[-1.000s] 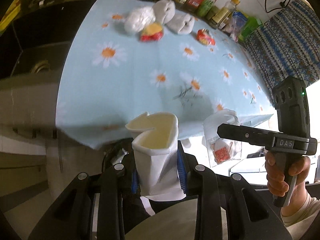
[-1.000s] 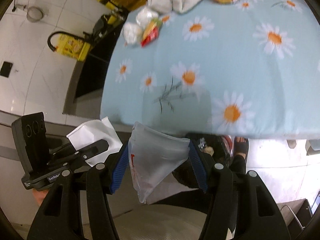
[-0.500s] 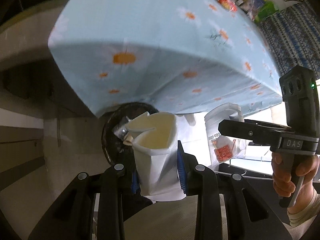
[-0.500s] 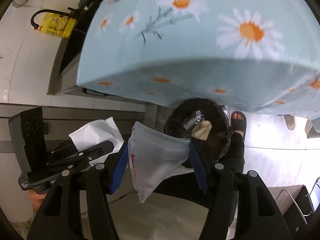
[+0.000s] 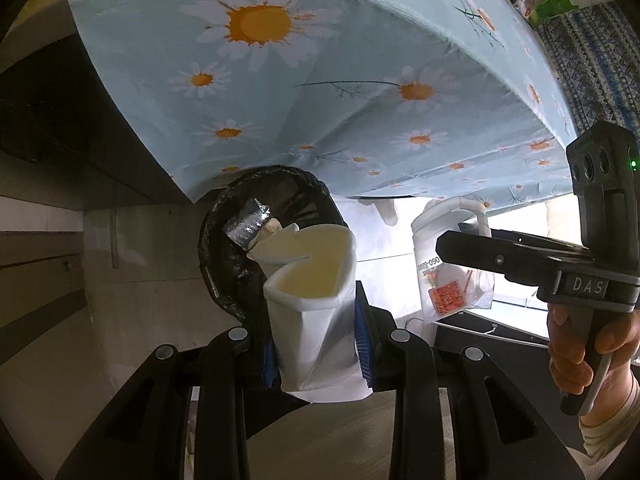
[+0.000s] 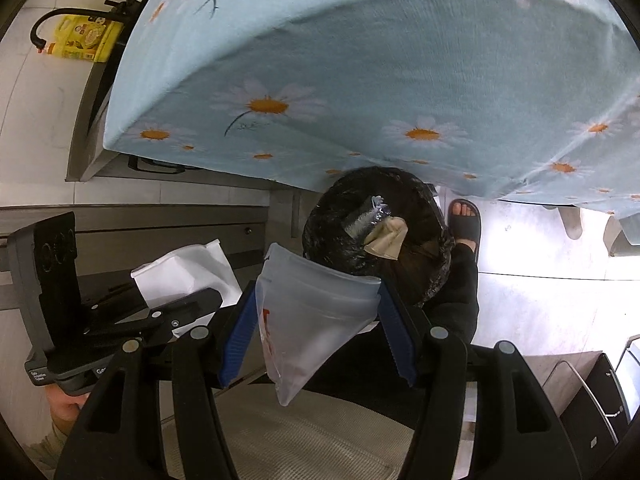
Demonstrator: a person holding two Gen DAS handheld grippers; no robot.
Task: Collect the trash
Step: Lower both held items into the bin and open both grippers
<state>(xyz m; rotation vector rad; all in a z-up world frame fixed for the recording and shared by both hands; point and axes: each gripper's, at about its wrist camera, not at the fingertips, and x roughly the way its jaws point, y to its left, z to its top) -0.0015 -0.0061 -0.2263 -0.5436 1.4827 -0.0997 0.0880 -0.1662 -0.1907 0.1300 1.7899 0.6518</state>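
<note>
My left gripper is shut on a crumpled white paper cup, held above the floor beside a black-lined trash bin. My right gripper is shut on a clear plastic bag with red print, just in front of the same bin. The bin holds a silver wrapper and a beige scrap. The right gripper and its bag show in the left wrist view; the left gripper and white cup show in the right wrist view.
The table with a blue daisy cloth overhangs the bin; its hanging edge is close above both grippers. A sandalled foot stands right of the bin. Grey cabinets lie to the left. A yellow package sits far left.
Both grippers have dropped from table height to below the table edge and moved closer to the trash bin, each still holding its item. The tabletop trash has left view.
</note>
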